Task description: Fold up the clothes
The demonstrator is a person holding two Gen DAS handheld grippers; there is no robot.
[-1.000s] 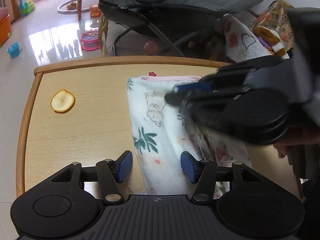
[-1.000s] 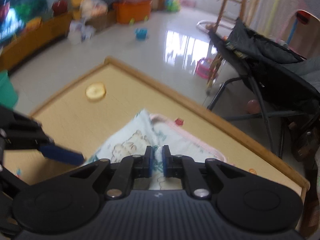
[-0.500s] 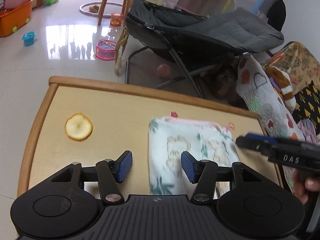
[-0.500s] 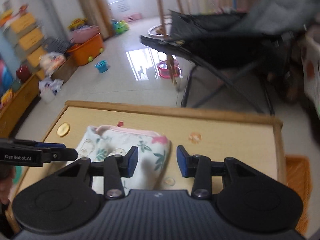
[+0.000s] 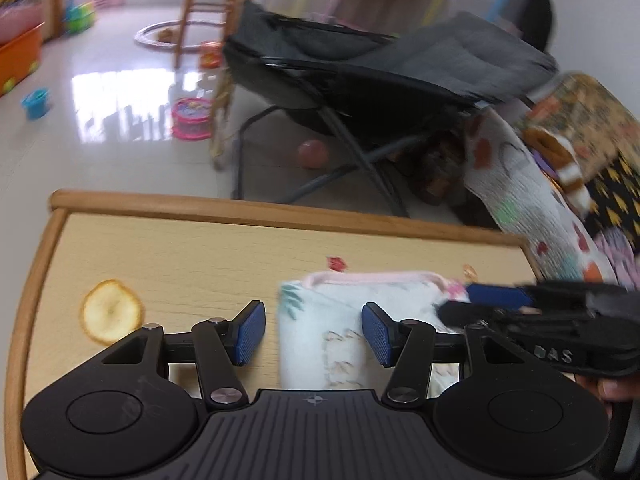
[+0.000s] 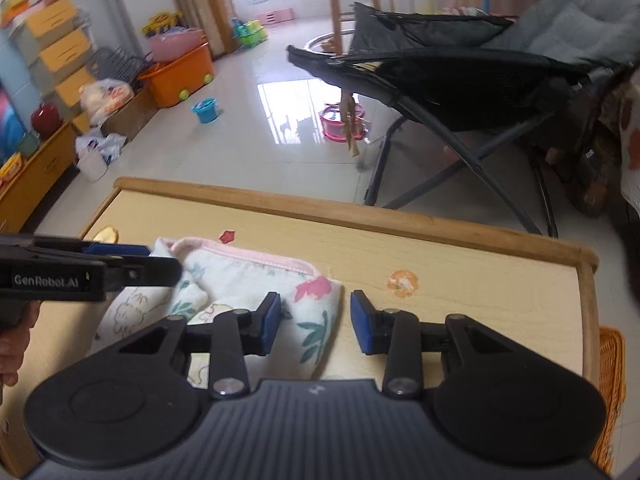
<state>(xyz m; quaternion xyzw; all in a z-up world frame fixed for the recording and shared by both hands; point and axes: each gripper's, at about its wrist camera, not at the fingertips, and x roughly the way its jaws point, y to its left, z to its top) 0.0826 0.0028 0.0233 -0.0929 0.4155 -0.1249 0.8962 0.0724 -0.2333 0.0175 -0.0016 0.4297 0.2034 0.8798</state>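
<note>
Floral baby cloth lies folded into compact bundle on desk. Left tool and right tool both spread apart, gripping nothing. Folding looks nearly finished.

both wrist views look low and close across the table, sharing the folded cloth.

White floral-print cloth with pink trim lies on the pale tan table, beside blue-padded claws.
</note>
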